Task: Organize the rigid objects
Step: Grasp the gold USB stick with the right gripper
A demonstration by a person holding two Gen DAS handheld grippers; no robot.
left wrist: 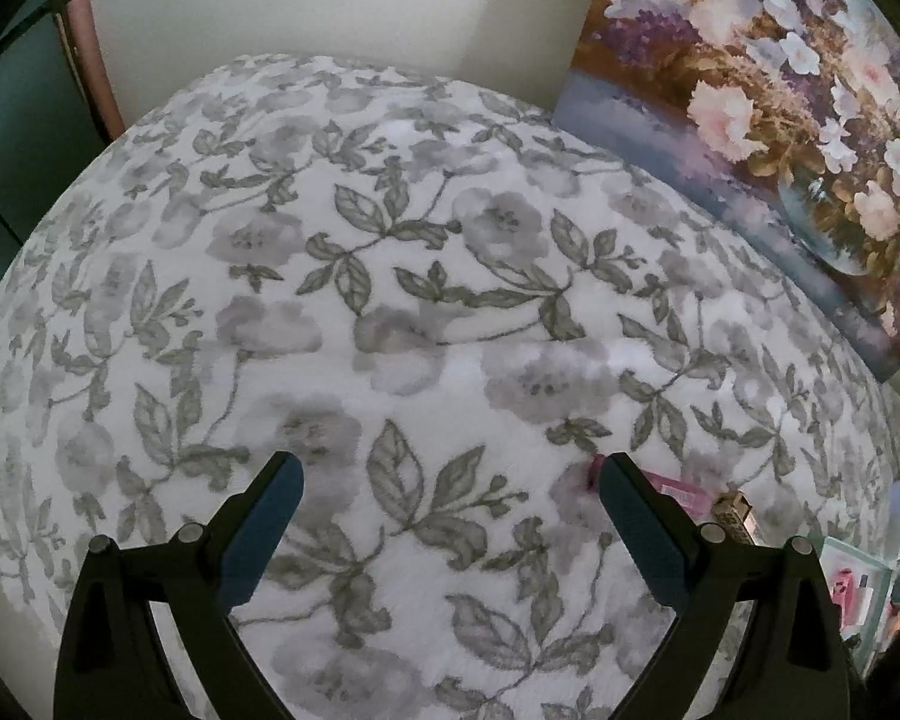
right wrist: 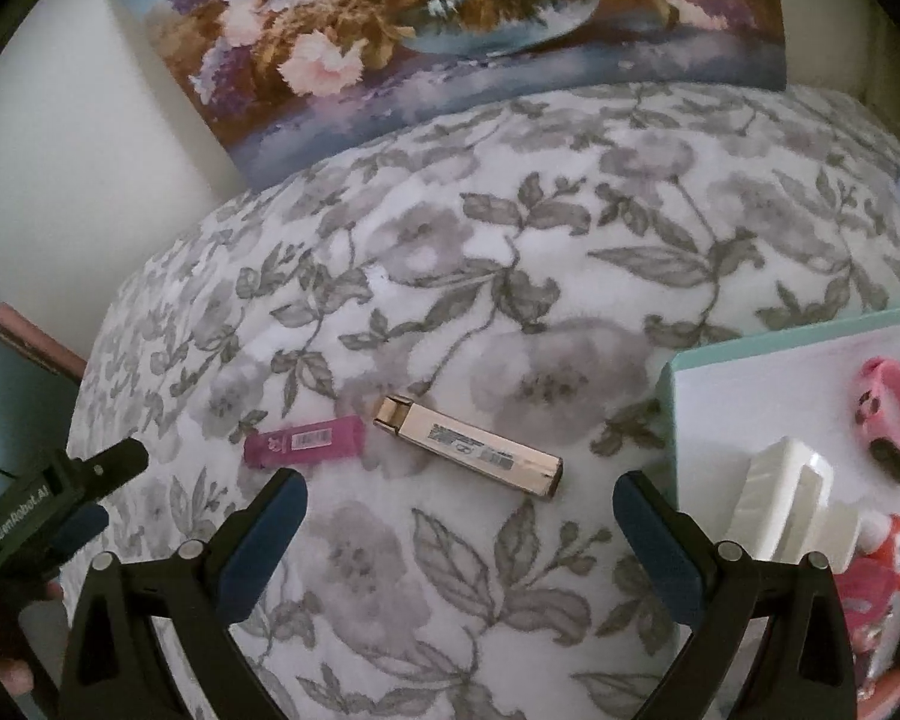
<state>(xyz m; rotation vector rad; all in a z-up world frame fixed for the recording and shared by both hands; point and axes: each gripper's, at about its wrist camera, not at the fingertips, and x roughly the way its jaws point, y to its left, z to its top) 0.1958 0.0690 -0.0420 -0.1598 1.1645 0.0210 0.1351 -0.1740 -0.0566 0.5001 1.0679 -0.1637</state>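
Observation:
A small pink box and a longer gold box lie side by side on the floral blanket. Just short of them my right gripper hovers open, with nothing between its fingers. To its right sits a white tray with a mint rim. It holds a pink band, a white block and red and pink items. My left gripper is open over bare blanket. In its view the pink box and gold box peek out behind its right finger.
A flower painting leans against the wall behind the bed and also shows in the left wrist view. My left gripper shows at the left edge of the right wrist view. The blanket drops off at the left edge.

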